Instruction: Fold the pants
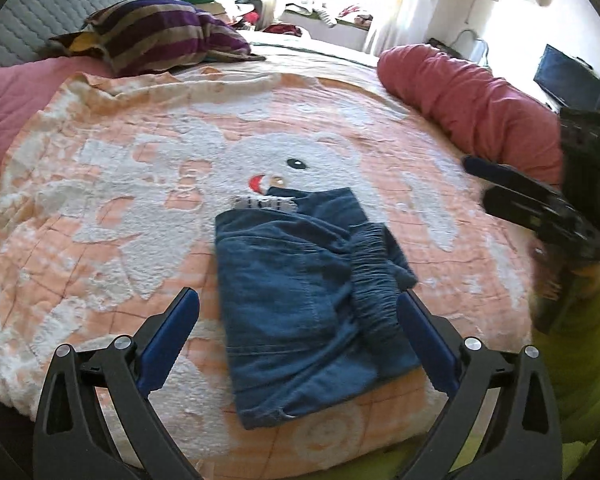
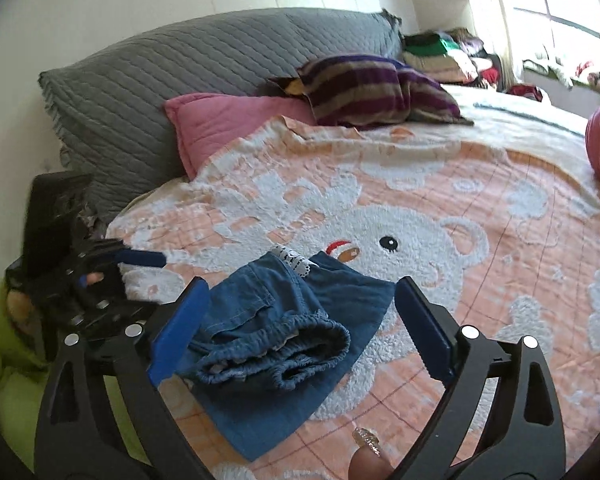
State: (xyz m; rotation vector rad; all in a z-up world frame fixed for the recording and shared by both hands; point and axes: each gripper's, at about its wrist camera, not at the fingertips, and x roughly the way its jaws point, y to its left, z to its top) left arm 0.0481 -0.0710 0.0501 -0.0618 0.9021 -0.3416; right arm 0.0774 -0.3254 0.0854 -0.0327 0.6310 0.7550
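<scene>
Small blue denim pants (image 1: 300,300) lie folded into a compact bundle on the peach bear-print blanket (image 1: 120,184), the elastic waistband on the right side. My left gripper (image 1: 298,300) is open, its blue-padded fingers straddling the bundle from the near side, holding nothing. In the right wrist view the pants (image 2: 276,340) lie with the gathered waistband facing the camera. My right gripper (image 2: 300,292) is open around them, empty. The right gripper also shows at the right edge of the left wrist view (image 1: 548,208), and the left gripper shows at the left of the right wrist view (image 2: 100,280).
A red bolster (image 1: 472,96) lies at the blanket's far right. A striped purple cushion (image 1: 160,32), a pink pillow (image 2: 228,128) and a grey quilted pillow (image 2: 160,92) sit at the bed's head. Piled clothes (image 2: 452,52) lie beyond. Lime-green fabric (image 1: 580,360) borders the bed edge.
</scene>
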